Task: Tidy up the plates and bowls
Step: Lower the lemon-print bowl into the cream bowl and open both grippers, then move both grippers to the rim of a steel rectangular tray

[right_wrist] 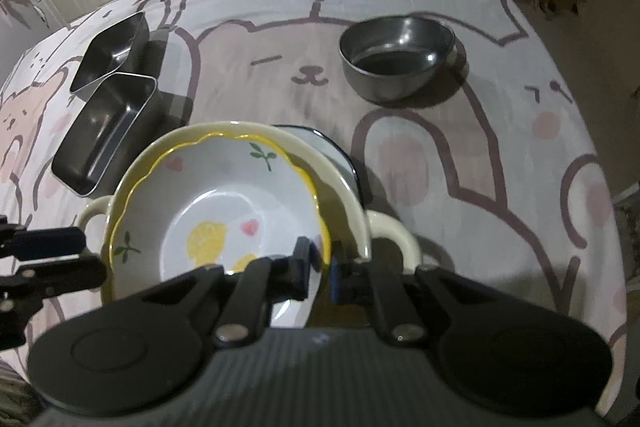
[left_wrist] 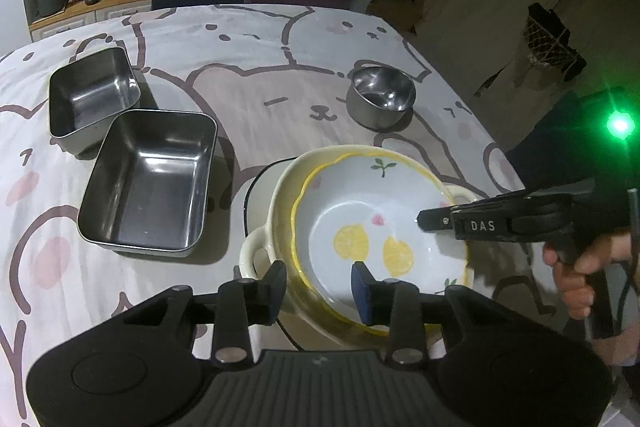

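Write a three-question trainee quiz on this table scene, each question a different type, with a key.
1. True or false: the lemon bowl sits inside the cream handled dish.
2. How many rectangular steel tins are on the tablecloth?
3. Which gripper pinches the lemon bowl's rim: A) left gripper B) right gripper?

Key: 1 true; 2 two; 3 B.

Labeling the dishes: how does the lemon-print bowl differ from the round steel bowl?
The lemon-print bowl is white with a wavy yellow rim and painted lemons; the round steel bowl is plain shiny metal. The lemon-print bowl sits nested in a cream two-handled dish; the steel bowl stands alone on the tablecloth. The lemon-print bowl looks wider and shallower. Both are round, upright, empty.
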